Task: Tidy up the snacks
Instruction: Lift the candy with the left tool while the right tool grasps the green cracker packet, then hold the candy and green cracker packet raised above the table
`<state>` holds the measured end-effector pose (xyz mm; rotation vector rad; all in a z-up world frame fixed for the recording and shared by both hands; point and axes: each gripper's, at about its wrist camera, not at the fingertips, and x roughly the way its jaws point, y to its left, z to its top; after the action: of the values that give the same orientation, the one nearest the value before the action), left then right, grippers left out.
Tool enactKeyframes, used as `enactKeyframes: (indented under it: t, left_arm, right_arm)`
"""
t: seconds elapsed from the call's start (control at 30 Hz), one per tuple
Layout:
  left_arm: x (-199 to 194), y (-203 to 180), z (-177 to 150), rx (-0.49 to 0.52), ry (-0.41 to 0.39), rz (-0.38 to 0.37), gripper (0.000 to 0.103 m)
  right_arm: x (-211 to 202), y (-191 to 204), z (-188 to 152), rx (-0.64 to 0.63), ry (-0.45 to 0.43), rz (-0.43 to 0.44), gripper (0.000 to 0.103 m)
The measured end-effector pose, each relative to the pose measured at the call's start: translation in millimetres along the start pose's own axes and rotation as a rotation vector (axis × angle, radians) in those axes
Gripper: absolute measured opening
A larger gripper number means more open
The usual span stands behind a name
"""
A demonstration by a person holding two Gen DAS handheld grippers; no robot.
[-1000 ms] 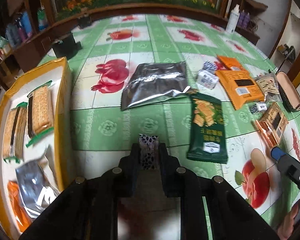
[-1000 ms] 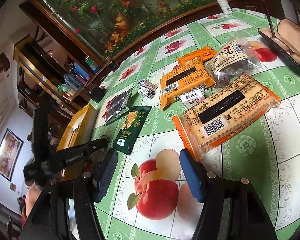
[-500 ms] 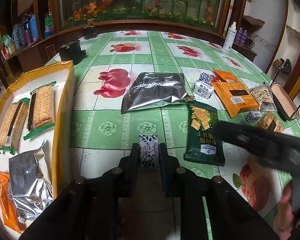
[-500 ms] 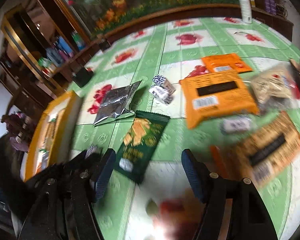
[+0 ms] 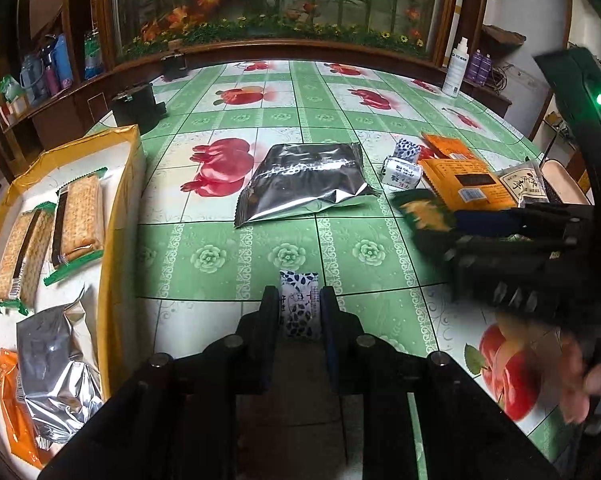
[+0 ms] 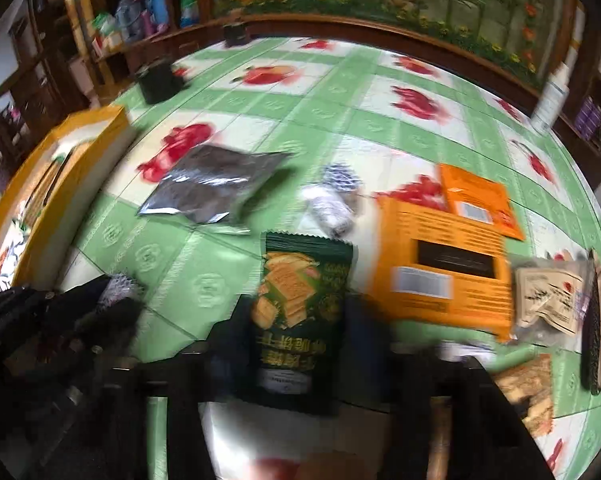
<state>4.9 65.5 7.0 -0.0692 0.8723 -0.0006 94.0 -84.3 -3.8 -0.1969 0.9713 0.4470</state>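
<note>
My left gripper (image 5: 299,300) is low over the table, shut on a small blue-and-white patterned packet (image 5: 299,312); its jaws are just starting to ease open, pads still against the packet. The right gripper (image 6: 300,312) is closing on a dark green snack bag (image 6: 300,280). The bag fills the gap between the fingers and its sides touch the pads. From the left wrist, that gripper (image 5: 460,236) covers most of the green bag (image 5: 424,212). A yellow-walled box (image 5: 128,184) on the left holds cracker packs, a silver bag and an orange pack.
A silver foil bag (image 5: 304,180) lies mid-table. Orange packets (image 5: 468,184), small wrapped packets (image 5: 402,168), a clear bag with a label (image 5: 524,184) and a spectacle case (image 5: 560,184) crowd the right. A black object (image 5: 136,104) and a spray bottle (image 5: 454,68) stand at the far edge.
The right gripper swung left from the orange-edged cracker pack to the green bag and narrowed its jaws around it, entering the left wrist view. The left gripper stayed put with its packet.
</note>
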Motion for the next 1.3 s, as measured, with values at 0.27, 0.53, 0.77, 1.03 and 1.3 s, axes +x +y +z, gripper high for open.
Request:
enactKeyframes:
  t: [0.27, 0.53, 0.77, 1.03, 1.3]
  left_arm:
    - [0, 2, 1, -0.018, -0.005, -0.028, 0.018]
    - [-7, 4, 2, -0.043, -0.044, -0.053, 0.018]
    - [-12, 8, 3, -0.064, -0.076, -0.055, 0.018]
    - [-20, 3, 3, -0.047, -0.117, -0.027, 0.018]
    - [-25, 1, 4, -0.030, -0.147, -0.001, 0.018]
  right_arm:
    - [-2, 10, 1, -0.013, -0.019, -0.014, 0.049]
    - [-23, 13, 3, 0.022, -0.109, 0.046, 0.049]
    - [-32, 18, 4, 0.023, -0.145, 0.077, 0.049]
    - [-39, 32, 4, -0.002, -0.175, 0.119, 0.049]
    - [-36, 36, 3, -0.001, -0.171, 0.135, 0.049]
